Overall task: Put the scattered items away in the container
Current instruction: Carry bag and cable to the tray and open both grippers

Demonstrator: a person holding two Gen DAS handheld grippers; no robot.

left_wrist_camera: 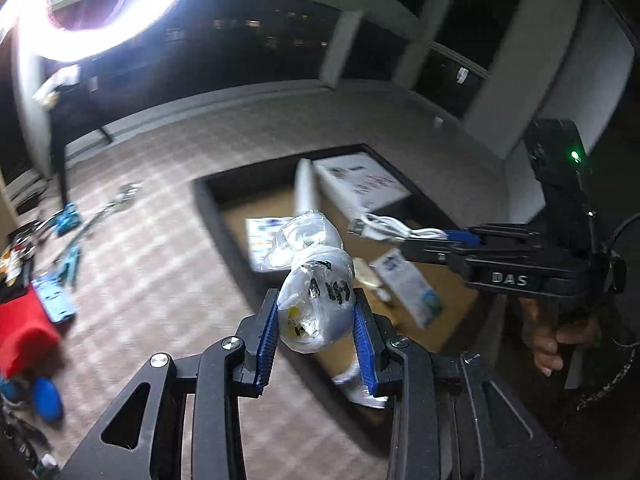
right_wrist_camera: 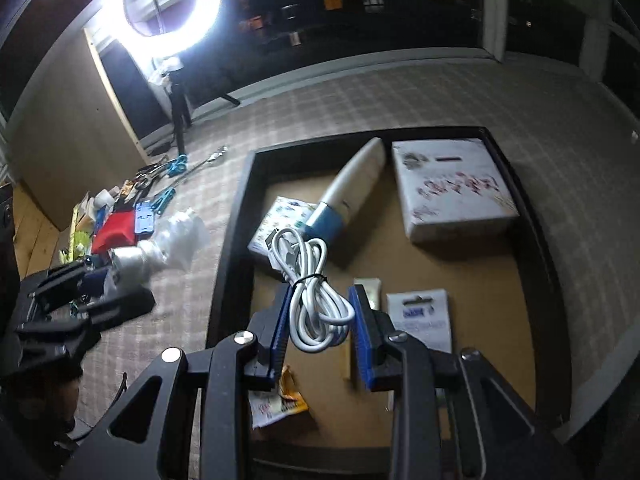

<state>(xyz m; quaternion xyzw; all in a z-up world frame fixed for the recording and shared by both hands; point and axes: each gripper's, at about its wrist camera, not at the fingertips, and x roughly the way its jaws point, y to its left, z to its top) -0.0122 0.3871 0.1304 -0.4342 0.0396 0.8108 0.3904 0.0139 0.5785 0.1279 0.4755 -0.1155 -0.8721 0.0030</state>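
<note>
In the left wrist view my left gripper [left_wrist_camera: 316, 298] is shut on a knotted clear plastic bag [left_wrist_camera: 308, 240] with black writing, held over the near edge of the container [left_wrist_camera: 208, 200], a black-rimmed box with a brown floor. To the right, my right gripper [left_wrist_camera: 444, 242] is shut on a coiled white cable [left_wrist_camera: 394, 230] above the box. In the right wrist view the cable [right_wrist_camera: 304, 248] hangs between the blue pads of the right gripper [right_wrist_camera: 320, 304], over the container [right_wrist_camera: 240, 208]. The left gripper [right_wrist_camera: 106, 280] with the bag [right_wrist_camera: 176, 236] is at the left, over the carpet.
Inside the box lie a white carton [right_wrist_camera: 452, 188], a white-and-blue tube [right_wrist_camera: 348, 192], a carded pack [right_wrist_camera: 420, 316] and small packets. Blue scissors [right_wrist_camera: 176, 164], a red item [right_wrist_camera: 114, 232] and several other bits lie on the checked carpet, left. A ring light [right_wrist_camera: 172, 4] stands behind.
</note>
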